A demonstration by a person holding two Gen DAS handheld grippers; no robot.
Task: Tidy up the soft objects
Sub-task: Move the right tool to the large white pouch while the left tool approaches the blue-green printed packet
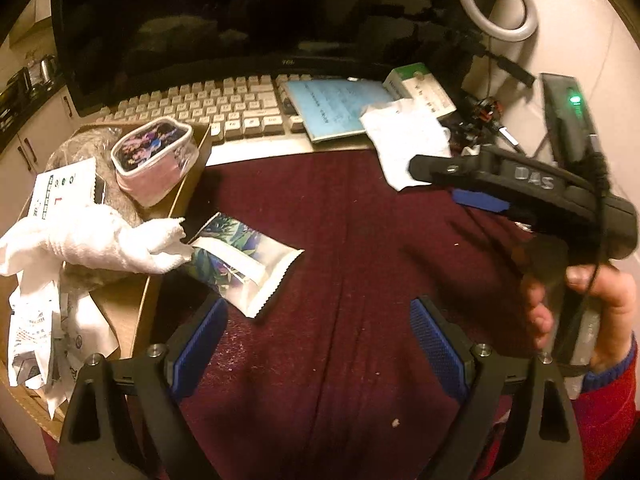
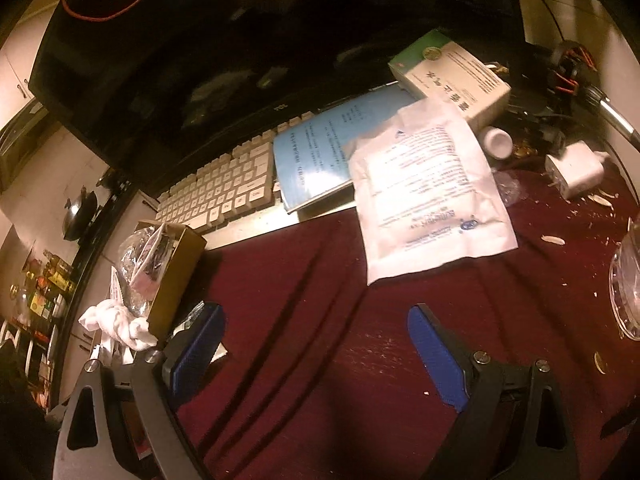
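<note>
Left gripper: jaws wide apart, empty, above maroon bench cloth.
Right gripper: jaws spread, empty.
White printed plastic pouch: upper right, flat on cloth.
Brown cardboard box: left, full.

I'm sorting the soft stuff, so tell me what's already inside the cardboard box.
In the cardboard box lie a clear zip pouch, a grey bundle with a paper label, and a white towel draped over the edge. Anything beneath them is hidden.
</note>
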